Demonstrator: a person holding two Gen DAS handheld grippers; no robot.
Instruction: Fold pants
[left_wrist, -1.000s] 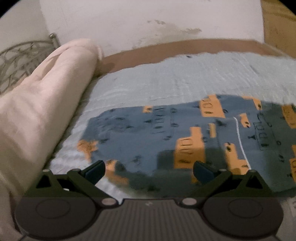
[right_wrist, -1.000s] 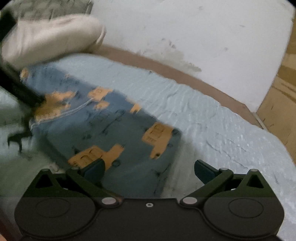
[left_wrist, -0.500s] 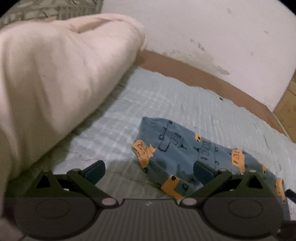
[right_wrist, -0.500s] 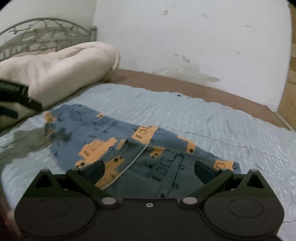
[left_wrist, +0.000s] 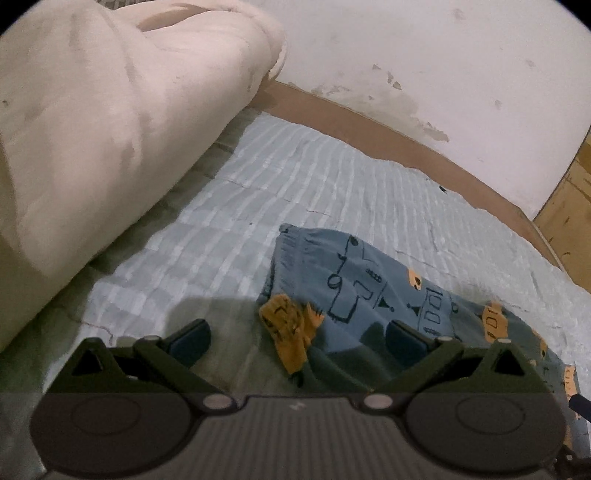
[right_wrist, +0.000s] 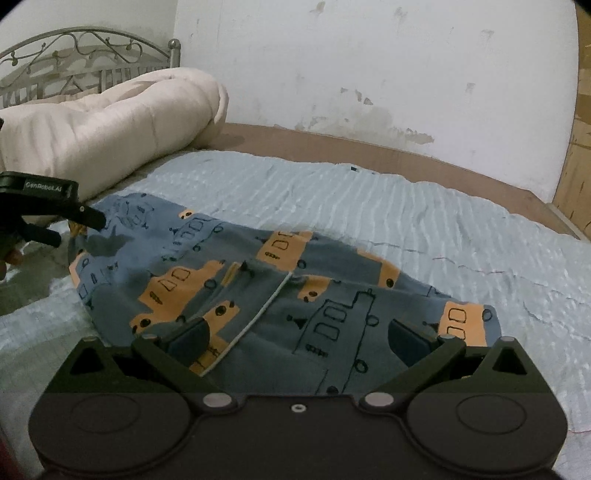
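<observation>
Pants (right_wrist: 280, 284) lay on the blue bedspread (right_wrist: 406, 206), folded lengthwise by the look of it, not yet crosswise. Left gripper (left_wrist: 297, 338) and right gripper (right_wrist: 297, 338) hovered spread wide, empty. Pink duvet (left_wrist: 110, 122) bundled beside.

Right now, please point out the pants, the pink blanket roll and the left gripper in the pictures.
pants (right_wrist: 332, 295): right wrist view, on the blue fabric near the white seam.
pink blanket roll (left_wrist: 110, 122): left wrist view, on its broad side.
left gripper (right_wrist: 79, 225): right wrist view, between its dark fingertips.
</observation>
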